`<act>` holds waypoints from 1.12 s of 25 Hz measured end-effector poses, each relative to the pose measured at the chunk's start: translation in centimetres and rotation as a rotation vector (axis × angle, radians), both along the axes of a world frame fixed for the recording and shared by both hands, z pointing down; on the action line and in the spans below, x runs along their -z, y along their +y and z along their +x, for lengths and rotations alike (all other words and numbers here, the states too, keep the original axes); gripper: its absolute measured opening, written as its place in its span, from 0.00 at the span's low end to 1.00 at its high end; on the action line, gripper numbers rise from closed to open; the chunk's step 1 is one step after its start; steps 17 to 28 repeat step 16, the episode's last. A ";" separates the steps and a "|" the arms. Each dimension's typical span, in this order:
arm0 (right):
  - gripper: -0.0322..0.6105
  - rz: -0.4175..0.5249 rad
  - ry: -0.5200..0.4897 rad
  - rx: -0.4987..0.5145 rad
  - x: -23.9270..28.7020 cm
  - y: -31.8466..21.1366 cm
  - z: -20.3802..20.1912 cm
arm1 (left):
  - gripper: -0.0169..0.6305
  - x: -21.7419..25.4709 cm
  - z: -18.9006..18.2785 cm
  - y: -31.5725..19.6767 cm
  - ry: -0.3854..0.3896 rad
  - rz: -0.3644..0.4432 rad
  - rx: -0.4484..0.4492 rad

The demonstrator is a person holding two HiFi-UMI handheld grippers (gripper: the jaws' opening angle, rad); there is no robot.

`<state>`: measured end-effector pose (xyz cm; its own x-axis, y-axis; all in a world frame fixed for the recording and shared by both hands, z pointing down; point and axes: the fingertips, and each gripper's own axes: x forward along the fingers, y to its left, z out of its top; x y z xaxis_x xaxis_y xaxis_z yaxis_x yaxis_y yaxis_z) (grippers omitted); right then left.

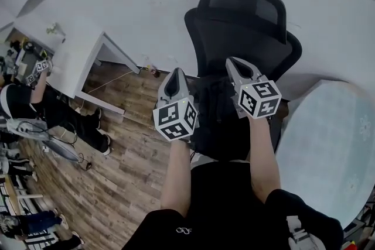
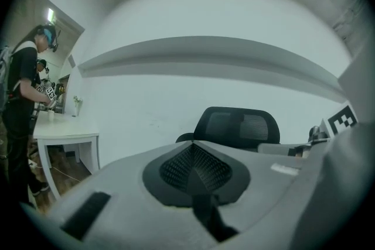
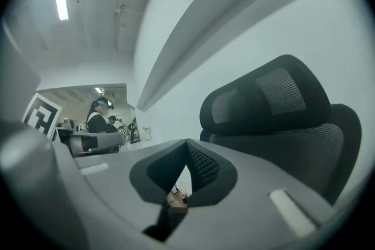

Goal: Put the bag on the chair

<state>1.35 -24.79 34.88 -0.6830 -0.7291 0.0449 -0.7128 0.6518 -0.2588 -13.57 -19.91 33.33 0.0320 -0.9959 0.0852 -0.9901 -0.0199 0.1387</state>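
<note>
The black mesh office chair (image 1: 240, 26) stands against the white wall, straight ahead of me. It also shows in the left gripper view (image 2: 237, 126) and in the right gripper view (image 3: 281, 108). I hold both grippers up side by side in front of it. My left gripper (image 1: 176, 73) is shut with its pads meeting (image 2: 193, 146). So is my right gripper (image 1: 233, 61), (image 3: 187, 143). I see nothing pinched between either pair. A dark crumpled mass, perhaps the bag (image 1: 215, 117), lies below and between them at the seat. I cannot tell whether it rests there.
A white desk (image 1: 70, 61) stands at the left with people working beside it (image 1: 35, 108). The floor is wood planks (image 1: 117, 173). A pale round surface (image 1: 334, 143) is close on my right.
</note>
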 end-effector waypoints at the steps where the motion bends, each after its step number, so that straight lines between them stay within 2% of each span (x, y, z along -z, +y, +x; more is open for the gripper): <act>1: 0.06 0.005 0.002 -0.004 0.1 -0.1 0.2 | 0.02 0.0 0.2 -0.1 -0.007 0.000 -0.001; 10: 0.06 0.018 0.010 -0.018 0.0 -1.0 0.7 | 0.02 -0.5 0.8 -1.2 -0.046 -0.023 -0.024; 16: 0.06 0.028 0.009 -0.009 0.3 -0.8 -0.5 | 0.02 -0.2 0.1 -1.1 -0.061 -0.022 -0.027; 28: 0.06 0.028 0.009 -0.009 0.3 -0.8 -0.5 | 0.02 -0.2 0.1 -1.1 -0.061 -0.022 -0.027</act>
